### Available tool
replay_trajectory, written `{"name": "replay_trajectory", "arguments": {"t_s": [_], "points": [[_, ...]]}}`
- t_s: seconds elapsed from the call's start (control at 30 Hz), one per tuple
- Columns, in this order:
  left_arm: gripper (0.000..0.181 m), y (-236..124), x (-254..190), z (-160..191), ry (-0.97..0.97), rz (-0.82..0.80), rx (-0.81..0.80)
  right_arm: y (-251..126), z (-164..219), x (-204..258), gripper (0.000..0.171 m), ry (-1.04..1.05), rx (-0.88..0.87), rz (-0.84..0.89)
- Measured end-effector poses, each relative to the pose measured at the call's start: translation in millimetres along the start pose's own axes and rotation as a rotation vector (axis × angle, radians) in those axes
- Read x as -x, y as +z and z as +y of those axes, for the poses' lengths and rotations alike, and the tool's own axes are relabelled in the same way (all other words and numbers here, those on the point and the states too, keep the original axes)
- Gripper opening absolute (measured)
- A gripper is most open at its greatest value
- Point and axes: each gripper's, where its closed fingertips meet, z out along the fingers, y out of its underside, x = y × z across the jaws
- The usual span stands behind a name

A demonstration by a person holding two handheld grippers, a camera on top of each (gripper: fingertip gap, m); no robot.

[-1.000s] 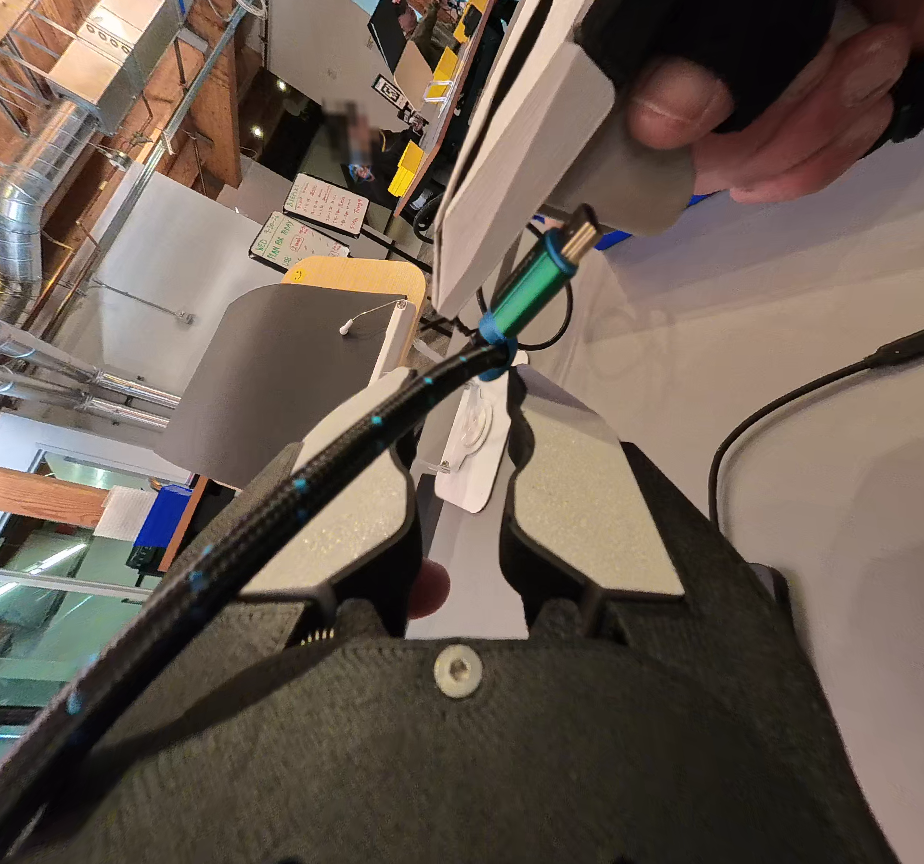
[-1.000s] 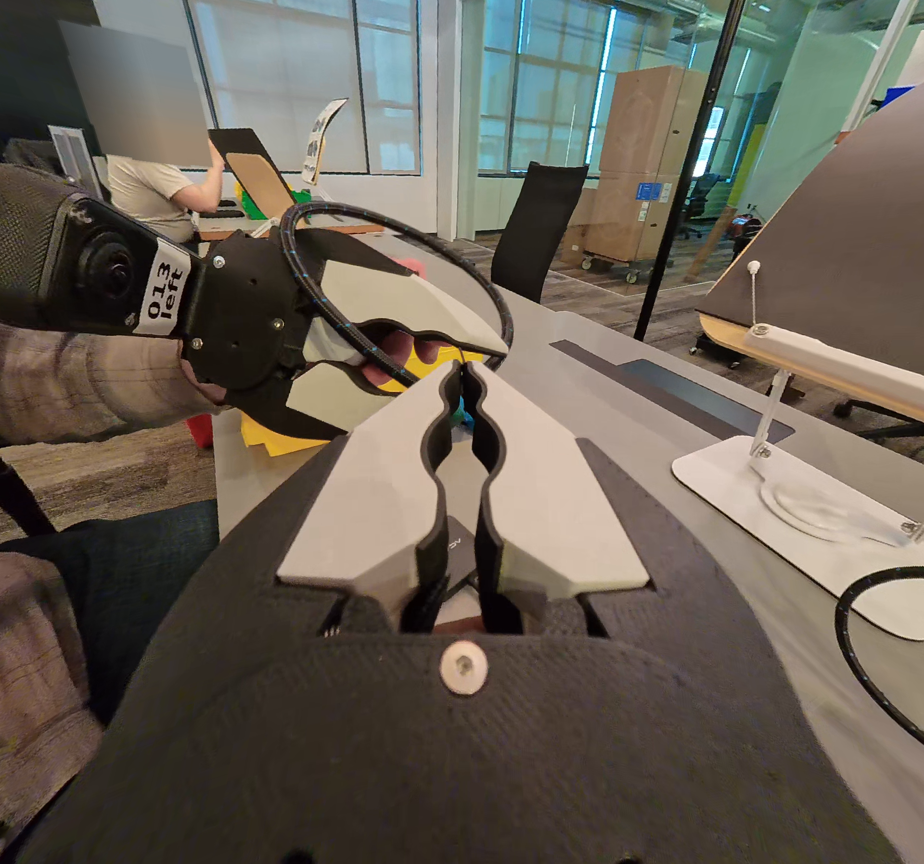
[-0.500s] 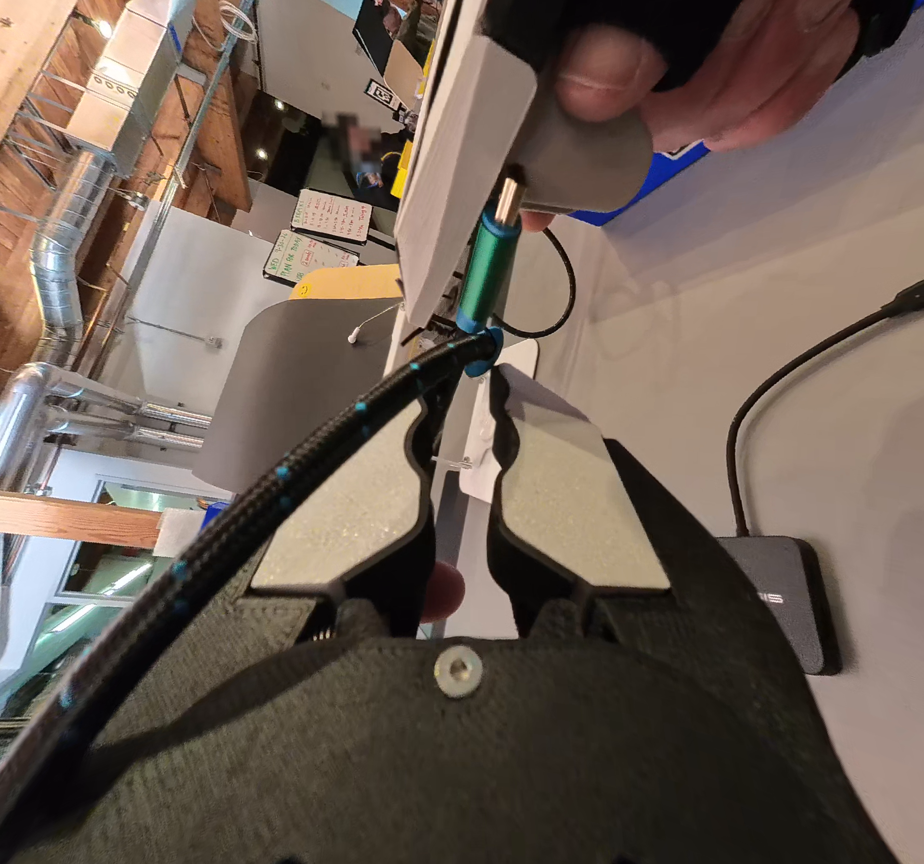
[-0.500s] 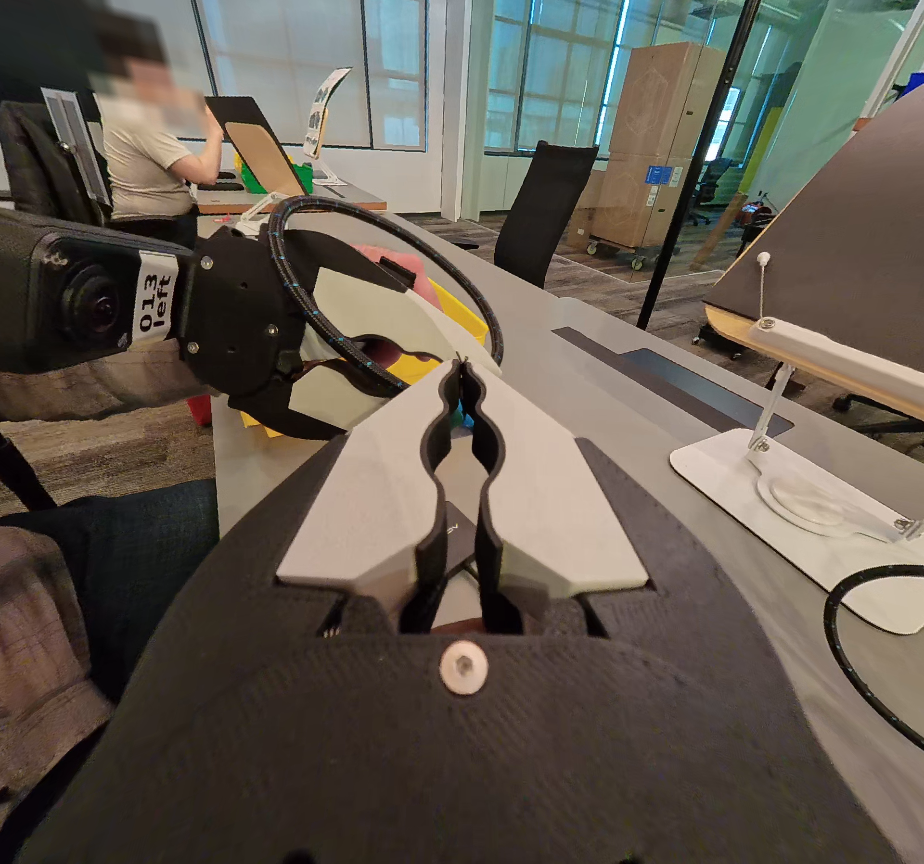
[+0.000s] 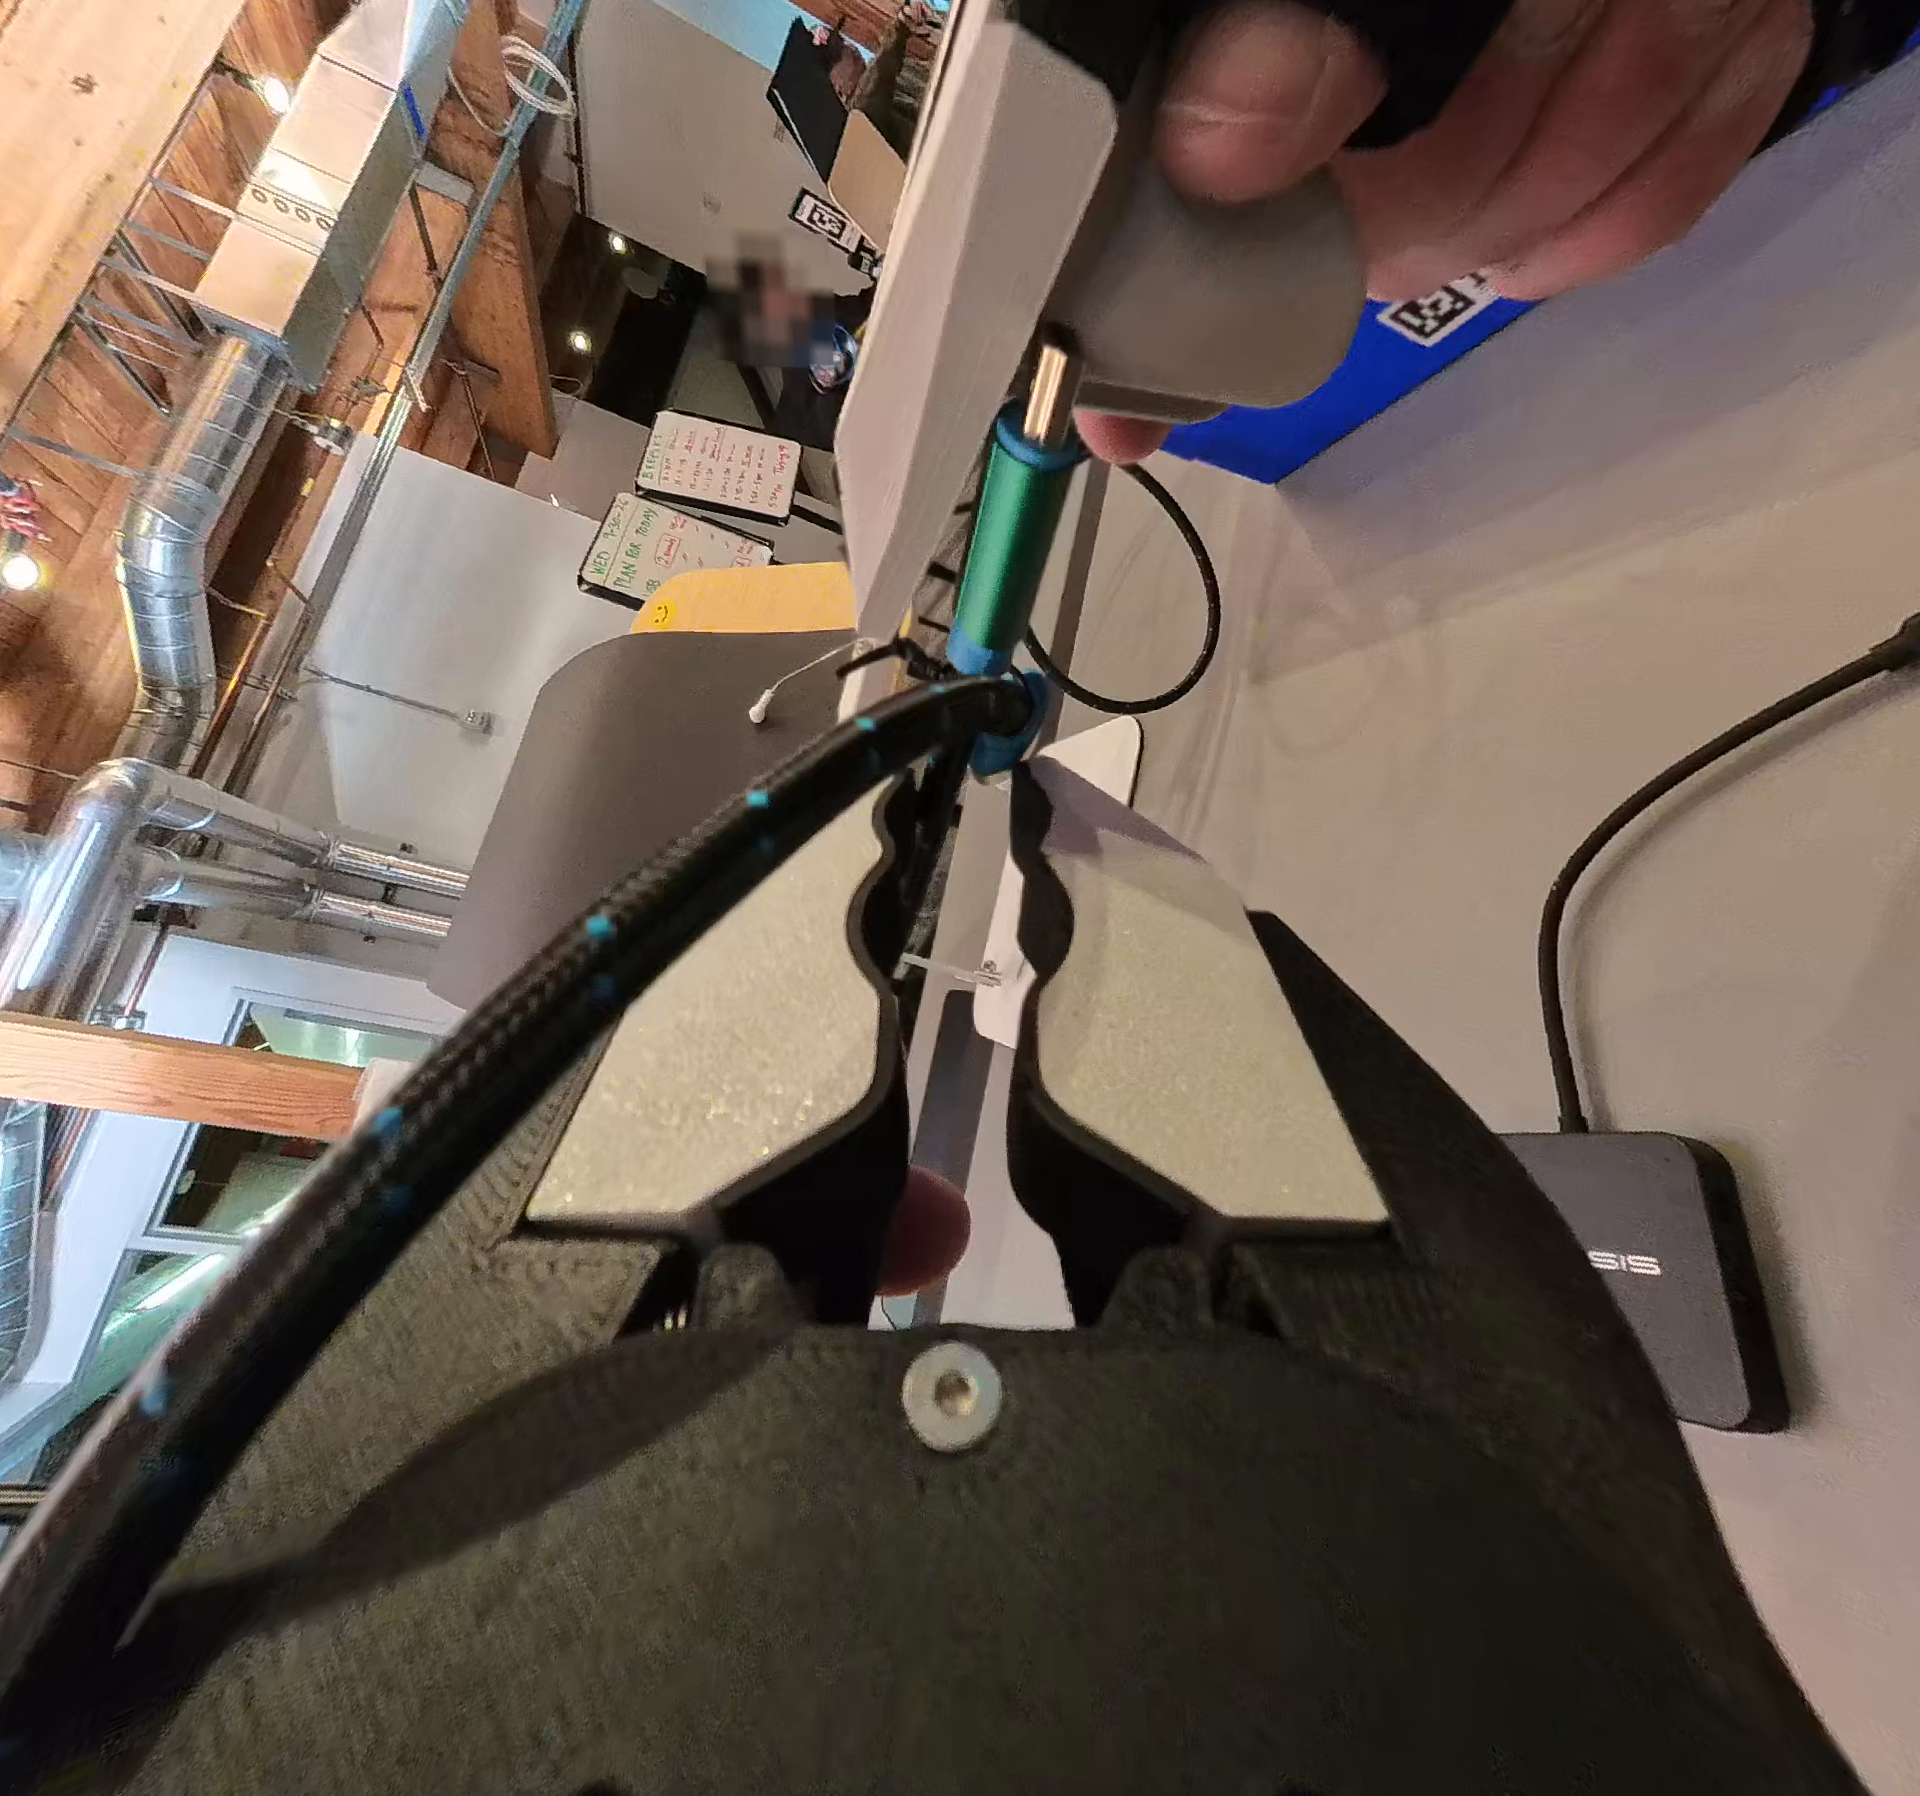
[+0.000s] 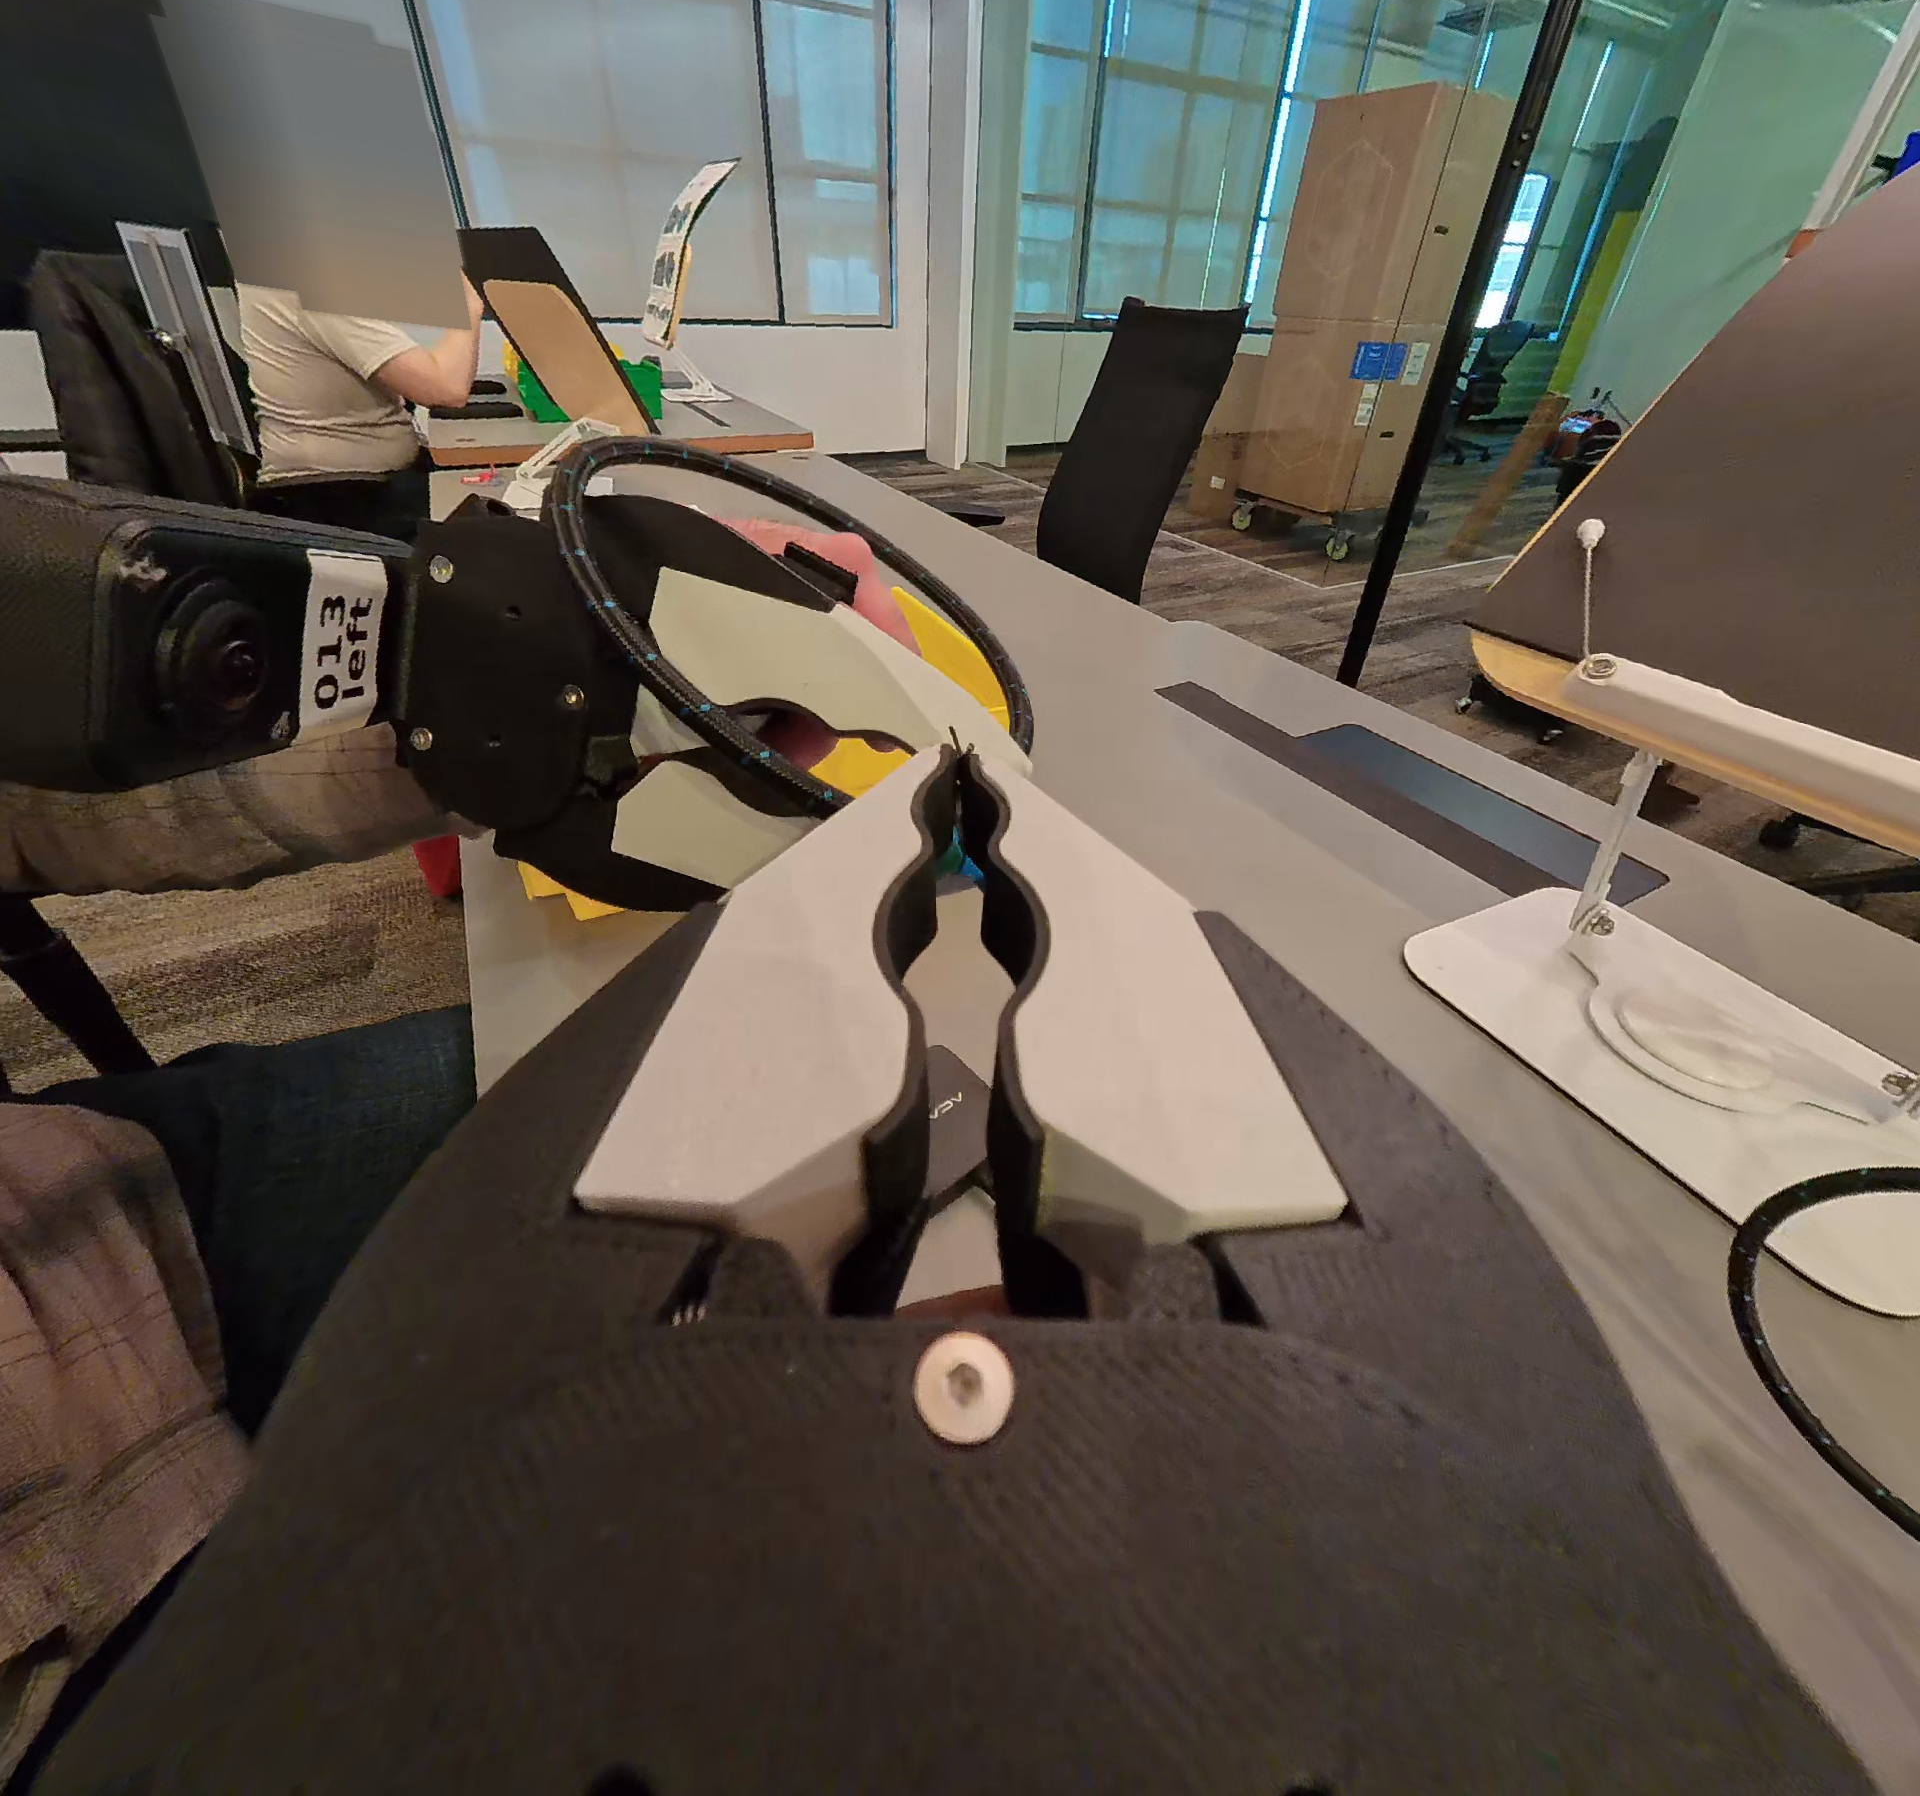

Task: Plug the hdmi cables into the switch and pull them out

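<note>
My left gripper point(image 5: 971, 790) is shut on a black braided HDMI cable point(image 5: 623, 946) at its blue strain relief. The green plug point(image 5: 1003, 541) sticks out past the tips, and its metal end touches the underside of the right gripper's fingers point(image 5: 987, 240), held by a hand. My right gripper point(image 6: 956, 764) has its jaws shut at the tips. The green plug shows through the gap below them, and I cannot tell whether it is pinched. The black switch point(image 5: 1642, 1268) lies flat on the grey table point(image 6: 1195, 738) with a thin black lead point(image 5: 1558, 915), and shows between the right fingers point(image 6: 951, 1112).
A white stand base point(image 6: 1558, 1008) holding a tilted dark panel stands at the right. A second braided cable loop point(image 6: 1766, 1331) lies by it. A yellow bin point(image 6: 935, 634) sits behind the left gripper. A black chair point(image 6: 1132, 437) stands beyond the table, and a person sits at another desk. My left and right fingertips are right by each other.
My left gripper has brought the plug up against the right gripper's fingers, swinging it from slanted to nearly straight. The switch has come into the left wrist view. Both jaws are unchanged.
</note>
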Motion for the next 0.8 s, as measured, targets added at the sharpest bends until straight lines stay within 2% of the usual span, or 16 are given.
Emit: {"name": "replay_trajectory", "arguments": {"t_s": [0.03, 0.43, 0.53, 0.8], "points": [[0.016, -0.3, 0.4, -0.2, -0.003, 0.001, -0.002, -0.6, -0.5, 0.3, 0.000, 0.007, -0.001, -0.007], [0.018, 0.9, -2.8, 1.1, -0.014, 0.022, 0.005, -1.5, 1.4, -0.3, 0.000, 0.023, 0.013, -0.014], [0.007, -2.0, -2.0, -0.5, -0.001, 0.014, -0.021, -1.6, 1.5, 3.8, 0.000, 0.023, 0.017, -0.039], [0.006, -8.8, 1.9, -4.9, 0.020, 0.027, -0.062, -3.5, -5.0, 8.1, 0.000, 0.018, 0.000, -0.056]]}}
